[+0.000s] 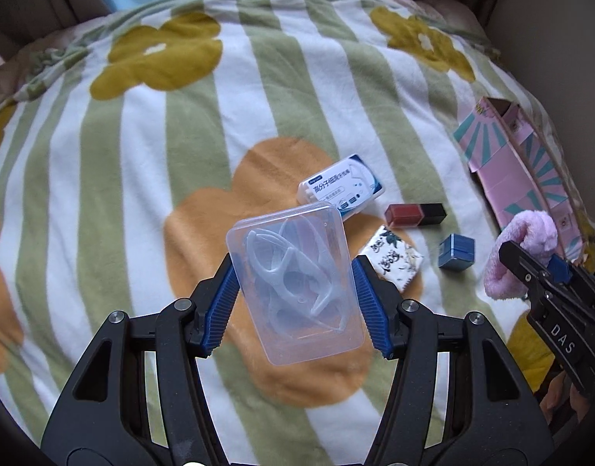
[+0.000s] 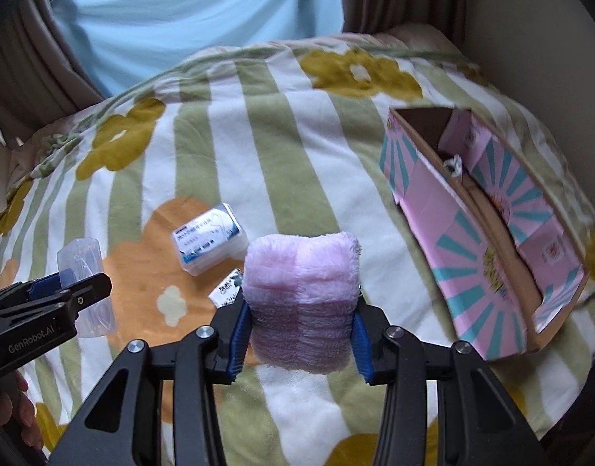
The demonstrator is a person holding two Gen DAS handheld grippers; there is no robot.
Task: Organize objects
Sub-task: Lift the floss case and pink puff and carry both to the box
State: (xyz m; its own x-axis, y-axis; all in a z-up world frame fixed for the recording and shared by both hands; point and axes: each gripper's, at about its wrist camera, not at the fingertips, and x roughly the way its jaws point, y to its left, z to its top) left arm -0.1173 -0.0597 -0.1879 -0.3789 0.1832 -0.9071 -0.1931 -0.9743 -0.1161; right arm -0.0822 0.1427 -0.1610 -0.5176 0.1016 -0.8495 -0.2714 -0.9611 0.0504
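We were in the middle of the carrying step: both grippers had a thing lifted clear of the blanket (image 1: 149,178) on the bed. The left gripper (image 1: 295,303) had its jaws closed on the clear plastic case (image 1: 295,283), which held white floss picks, and the case hung tilted between the blue pads. The right gripper (image 2: 299,334) had its jaws pressed into the sides of the pink fluffy cloth (image 2: 301,295), which was folded into a soft bundle.

The landmark was the pink cardboard box (image 2: 445,233), lying open on the blanket. The cloth hung near its open side, to the left of it in the right wrist view; the case was farther left again. Well left of the box, the white floss box (image 1: 342,186), the red and black lipstick (image 1: 416,214), the patterned packet (image 1: 392,260) and the small blue cube (image 1: 456,252) lay on the blanket.

We judged that the next move called for bringing the cloth over the box opening and letting it down inside before opening the jaws, then the case.
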